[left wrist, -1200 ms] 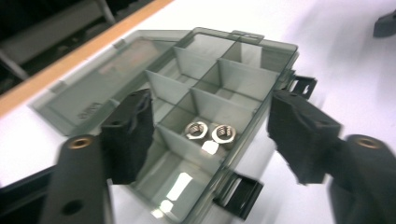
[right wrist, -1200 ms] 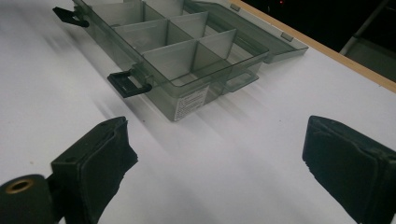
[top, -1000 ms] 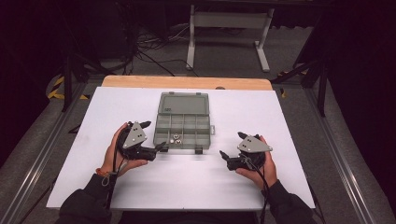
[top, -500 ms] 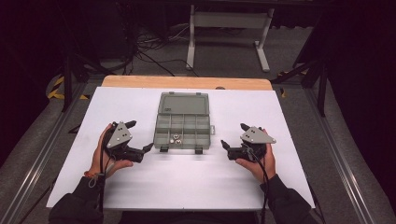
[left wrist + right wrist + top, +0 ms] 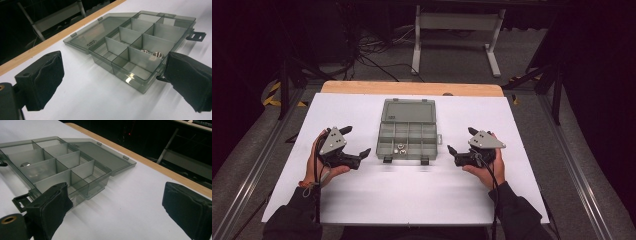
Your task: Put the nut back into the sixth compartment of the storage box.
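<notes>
A grey see-through compartment box (image 5: pixel 407 134) lies open mid-table, its lid (image 5: pixel 408 111) folded flat at the back. A few metal nuts (image 5: pixel 399 148) sit in a front compartment, also seen as nuts (image 5: pixel 152 53) in the left gripper view. My left gripper (image 5: pixel 357 140) rests on the table left of the box, apart from it. Its jaws have just been opening and stand wide, with nothing between the pads (image 5: pixel 47 75). My right gripper (image 5: pixel 461 140) sits right of the box, open, its pads (image 5: pixel 185 207) empty. Both point inward at the box (image 5: pixel 75 180).
The white tabletop (image 5: pixel 412 200) has bare room in front of the box and to both sides. A wooden strip (image 5: pixel 412 88) runs along its far edge. Beyond it stand a white metal stand (image 5: pixel 457 30) and floor cables (image 5: pixel 372 55).
My left gripper has drawn away to the left from the box's front left corner. My right gripper has shifted slightly farther from me. The box has stayed put.
</notes>
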A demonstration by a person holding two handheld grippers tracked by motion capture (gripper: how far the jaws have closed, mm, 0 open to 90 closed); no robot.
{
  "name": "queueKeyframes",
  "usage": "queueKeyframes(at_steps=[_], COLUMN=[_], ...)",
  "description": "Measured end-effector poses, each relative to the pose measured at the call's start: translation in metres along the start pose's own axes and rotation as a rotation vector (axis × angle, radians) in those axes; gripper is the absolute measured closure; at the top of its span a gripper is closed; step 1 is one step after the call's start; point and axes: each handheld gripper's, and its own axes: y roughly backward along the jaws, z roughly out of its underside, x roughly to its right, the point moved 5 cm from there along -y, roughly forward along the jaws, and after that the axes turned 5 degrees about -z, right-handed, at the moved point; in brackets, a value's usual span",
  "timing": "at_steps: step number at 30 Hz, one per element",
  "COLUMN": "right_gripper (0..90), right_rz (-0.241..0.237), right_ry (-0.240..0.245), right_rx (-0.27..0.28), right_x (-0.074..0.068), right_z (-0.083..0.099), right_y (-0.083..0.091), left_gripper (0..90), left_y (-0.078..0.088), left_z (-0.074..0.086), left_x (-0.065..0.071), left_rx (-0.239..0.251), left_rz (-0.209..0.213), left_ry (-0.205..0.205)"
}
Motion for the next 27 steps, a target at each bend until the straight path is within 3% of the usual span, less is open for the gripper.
queueKeyframes(at_steps=[9,17,27], right_gripper=[8.0,10.3,10.7], right_rz=[0.010,0.039,0.037], right_ry=[0.012,-0.067,-0.086], right_rx=[-0.031,-0.038,-0.039], right_x=[0.002,0.018,0.022], right_z=[0.002,0.002,-0.003], right_y=[-0.011,-0.024,-0.033], left_gripper=[5.1,4.9,4.8], left_y=[-0.005,-0.007,-0.009], left_z=[0.001,0.006,0.007], left_x=[-0.004,-0.013,-0.014], left_rx=[-0.005,-0.012,-0.019], left_rz=[-0.002,-0.014,-0.013], left_ry=[0.002,0.047,0.051])
